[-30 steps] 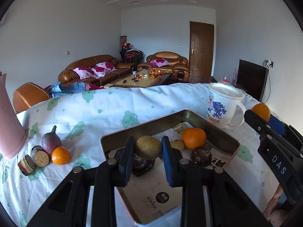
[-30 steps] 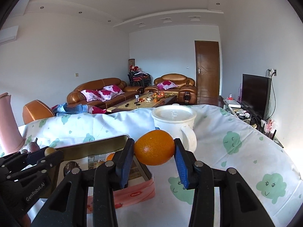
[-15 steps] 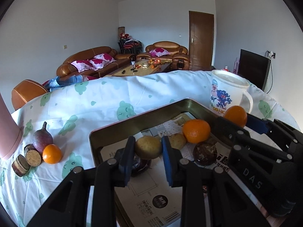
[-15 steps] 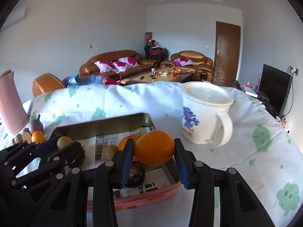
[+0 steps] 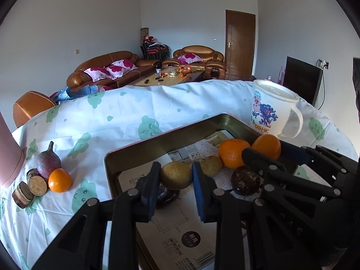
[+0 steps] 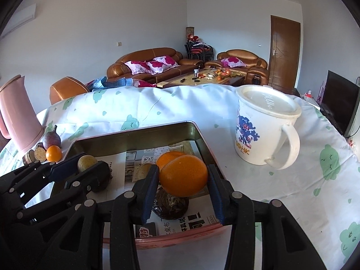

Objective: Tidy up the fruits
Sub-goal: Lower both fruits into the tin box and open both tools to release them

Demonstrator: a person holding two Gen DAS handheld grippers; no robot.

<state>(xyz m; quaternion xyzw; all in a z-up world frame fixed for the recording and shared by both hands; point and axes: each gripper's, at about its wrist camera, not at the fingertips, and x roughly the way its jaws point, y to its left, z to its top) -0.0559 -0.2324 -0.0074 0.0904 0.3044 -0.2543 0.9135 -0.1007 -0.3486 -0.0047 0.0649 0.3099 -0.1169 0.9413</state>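
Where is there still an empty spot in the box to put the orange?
The tin box is crowded at the far right: an orange, a dark fruit and a small brownish one bunch together. Bare paper lies in the middle, between them and the left gripper, and along the near edge.

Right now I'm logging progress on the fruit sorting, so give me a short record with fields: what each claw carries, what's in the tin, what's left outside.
left claw: shut on yellow-brown fruit, above tin
right claw: jaws just opening, orange between them, above tin
tin: paper-lined; holds another orange, dark fruits
outside: small orange, purple fruit, beside the pink jug
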